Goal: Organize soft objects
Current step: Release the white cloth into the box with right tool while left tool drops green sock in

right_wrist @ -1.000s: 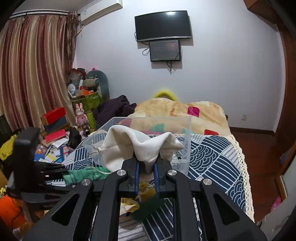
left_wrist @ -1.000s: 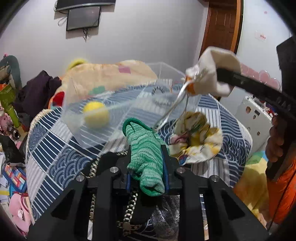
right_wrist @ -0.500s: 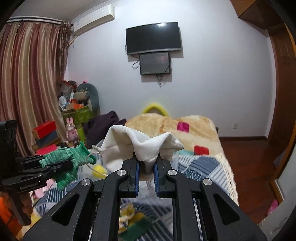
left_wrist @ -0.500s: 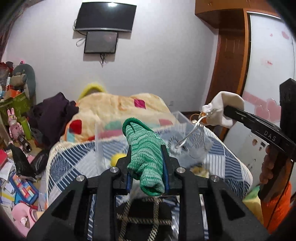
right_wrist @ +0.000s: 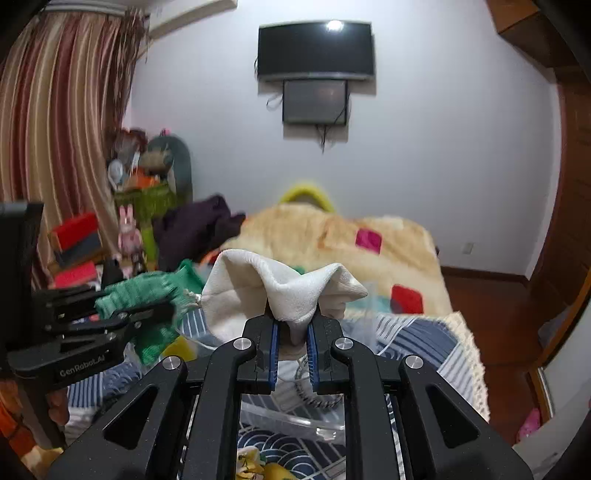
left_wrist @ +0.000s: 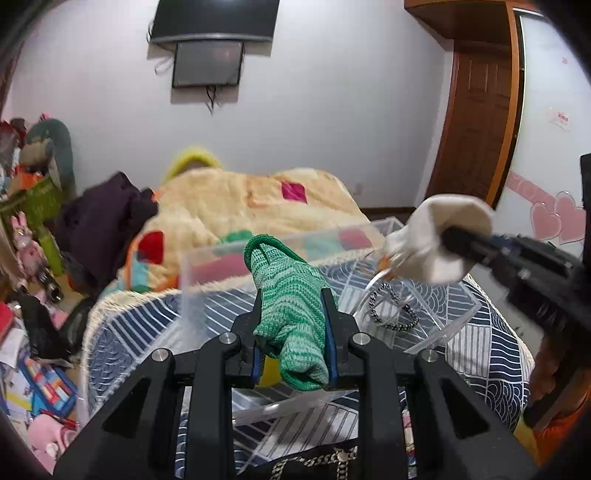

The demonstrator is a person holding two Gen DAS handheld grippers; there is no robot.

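Green knitted sock [left_wrist: 291, 314], chevron-striped and soft, is pinched between the blue-padded jaws of the left gripper [left_wrist: 291, 332]; the jaws stand nearly together, its cuff poking up past the tips and its toe hanging behind them. From the right wrist view the same sock shows at the left, blurred. Beside it, the right gripper [right_wrist: 291, 328] is clamped almost fully closed on a cream-white cloth pouch [right_wrist: 280, 291], whose bunched top flares above the fingers and whose drawstring dangles below. Both items hang in the air over a clear plastic storage box [left_wrist: 207, 266] lying on the blue-and-white patterned bedspread [left_wrist: 480, 362]. Inside the box lies a black-and-white braided hair tie [left_wrist: 391, 314]. Beyond it sits a rumpled beige blanket with coloured squares [left_wrist: 236, 206], then the white wall with a dark mounted television [left_wrist: 214, 18].
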